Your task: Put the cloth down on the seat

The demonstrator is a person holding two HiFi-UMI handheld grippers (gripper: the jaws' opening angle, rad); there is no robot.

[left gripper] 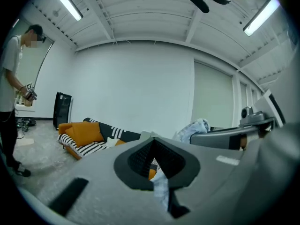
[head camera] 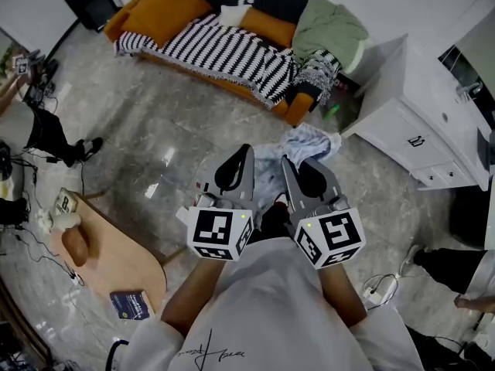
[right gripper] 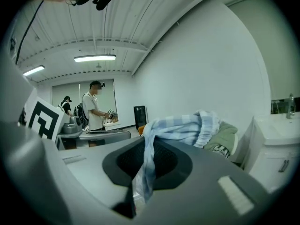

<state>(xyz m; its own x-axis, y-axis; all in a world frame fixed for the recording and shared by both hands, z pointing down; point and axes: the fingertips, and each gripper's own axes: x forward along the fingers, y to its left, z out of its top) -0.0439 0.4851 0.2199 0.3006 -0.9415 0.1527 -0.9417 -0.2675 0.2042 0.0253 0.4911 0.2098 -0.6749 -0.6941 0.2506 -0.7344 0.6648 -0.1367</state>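
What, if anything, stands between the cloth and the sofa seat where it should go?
Nothing visible does: only open floor lies between the cloth and the sofa. The sofa itself carries a striped blanket and a green garment.

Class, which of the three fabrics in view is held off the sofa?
The pale blue cloth, pinched by the left gripper and right gripper; the green cloth and striped throw lie on the sofa.
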